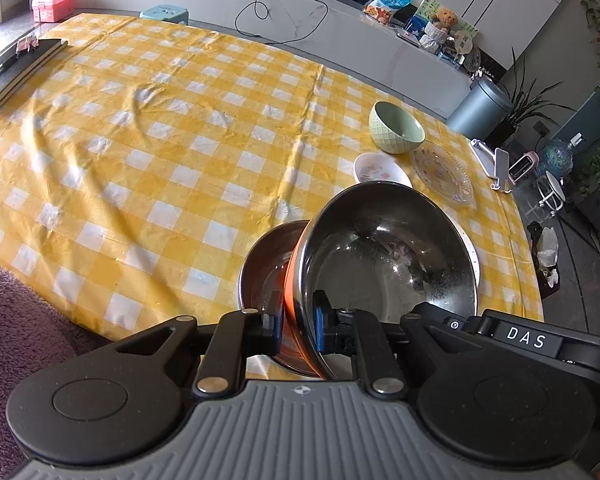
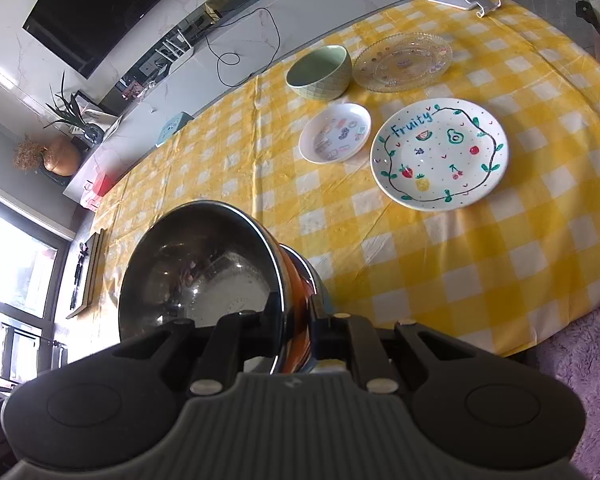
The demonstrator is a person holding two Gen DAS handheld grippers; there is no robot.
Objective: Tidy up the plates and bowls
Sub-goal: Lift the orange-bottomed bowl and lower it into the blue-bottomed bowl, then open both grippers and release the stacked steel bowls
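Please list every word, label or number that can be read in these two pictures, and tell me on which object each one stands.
"DAS": white letters on a black tab of the left gripper body.
"Fruity": blue handwriting on the large white plate with fruit drawings.
Too small or blurred to read: the print on the blue snack bag, the stickers inside the small white dish, and the cards beside the teddy bear.

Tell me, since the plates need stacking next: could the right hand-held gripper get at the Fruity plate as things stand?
Probably not yet. The right hand-held gripper is shut on the steel bowl rim, so it has no free grip. The path over the tablecloth to the Fruity plate looks open.
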